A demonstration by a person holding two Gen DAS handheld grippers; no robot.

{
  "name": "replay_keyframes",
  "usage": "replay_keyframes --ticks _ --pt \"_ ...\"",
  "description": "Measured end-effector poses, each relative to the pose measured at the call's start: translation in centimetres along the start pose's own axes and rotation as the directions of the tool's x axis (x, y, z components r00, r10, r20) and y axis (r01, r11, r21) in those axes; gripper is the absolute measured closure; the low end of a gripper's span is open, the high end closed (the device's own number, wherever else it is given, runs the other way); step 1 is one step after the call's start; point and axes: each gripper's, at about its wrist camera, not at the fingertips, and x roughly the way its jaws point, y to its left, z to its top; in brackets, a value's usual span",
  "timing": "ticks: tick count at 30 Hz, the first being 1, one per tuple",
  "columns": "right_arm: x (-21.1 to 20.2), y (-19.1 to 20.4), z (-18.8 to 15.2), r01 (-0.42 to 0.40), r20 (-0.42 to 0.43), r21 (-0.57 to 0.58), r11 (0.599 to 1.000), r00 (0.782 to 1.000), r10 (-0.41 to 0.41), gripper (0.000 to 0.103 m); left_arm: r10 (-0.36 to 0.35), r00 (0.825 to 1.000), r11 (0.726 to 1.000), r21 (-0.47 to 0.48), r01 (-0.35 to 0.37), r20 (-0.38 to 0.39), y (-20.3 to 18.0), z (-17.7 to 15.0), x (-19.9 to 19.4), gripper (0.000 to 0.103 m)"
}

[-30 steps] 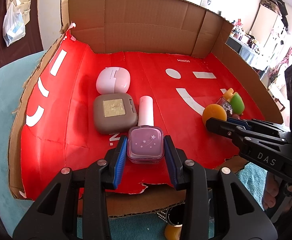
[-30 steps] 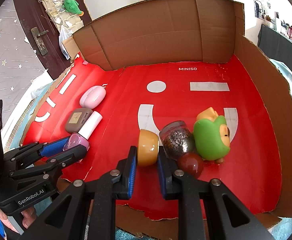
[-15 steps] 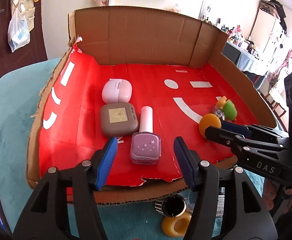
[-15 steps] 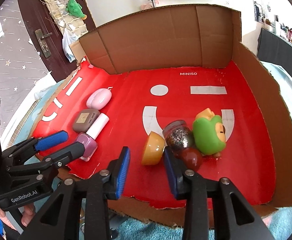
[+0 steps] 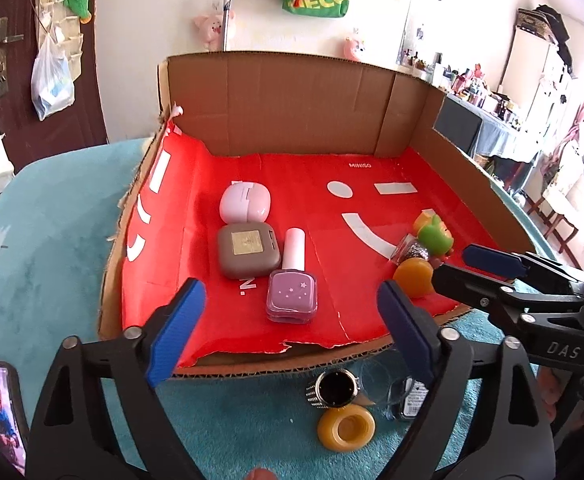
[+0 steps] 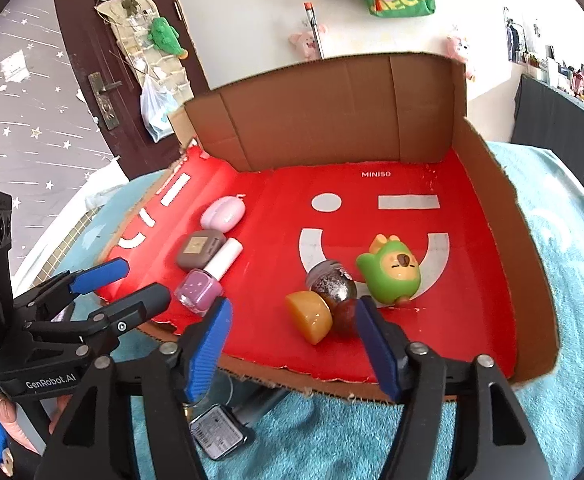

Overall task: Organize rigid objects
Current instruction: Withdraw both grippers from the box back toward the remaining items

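Red "MINISO" tray (image 6: 471,320); "DAS" right gripper (image 6: 293,344), "GenRobot.AI" left gripper (image 5: 292,330), fingers apart

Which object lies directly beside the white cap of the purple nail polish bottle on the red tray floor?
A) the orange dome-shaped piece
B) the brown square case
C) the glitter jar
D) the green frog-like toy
B: the brown square case sits right against the cap of the nail polish bottle, while the toys cluster apart on the tray's right side.
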Motion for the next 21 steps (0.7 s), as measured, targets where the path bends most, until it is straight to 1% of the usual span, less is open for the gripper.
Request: replay_keyframes --ticks 4,5,6,7,11,13,21 --pt "-1.2 0.2 -0.1 -0.007 0.025 -0.004 1.0 1.0 0.007 0.027 0.002 1.0 1.0 0.001 -0.002 0.012 -0.2 -0.1 -0.7 0.012" --pt "-1.5 0.3 -0.1 -0.009 0.031 -0.005 1.0 0.999 0.009 0.025 0.003 1.0 1.0 0.001 -0.003 0.014 -0.2 -0.2 -0.8 0.01" --pt "-1.7 0.3 -0.1 -0.01 0.035 -0.006 1.0 0.999 0.01 0.024 0.005 1.0 1.0 0.001 -0.005 0.016 -0.2 -0.3 -0.9 0.005" --pt "-1.9 0.4 -0.2 -0.01 0.04 -0.007 1.0 0.999 0.011 0.021 0.009 1.0 1.0 0.0 -0.009 0.02 -0.2 -0.3 -1.1 0.003" --pt "-3.0 0.4 -0.4 -0.017 0.063 -0.005 1.0 0.998 0.017 0.013 0.011 0.999 1.0 -0.003 -0.011 0.032 -0.2 -0.5 -1.8 0.002" --pt "-3.4 0.4 -0.5 -0.022 0.071 -0.002 1.0 0.997 0.022 0.011 0.013 0.999 1.0 -0.008 -0.013 0.039 -0.2 -0.7 -2.1 0.0" --pt "-4.5 0.6 -0.9 -0.039 0.094 0.002 0.999 0.995 0.039 0.0 0.039 0.998 0.999 -0.003 -0.039 0.056 -0.2 -1.3 -3.0 0.0"
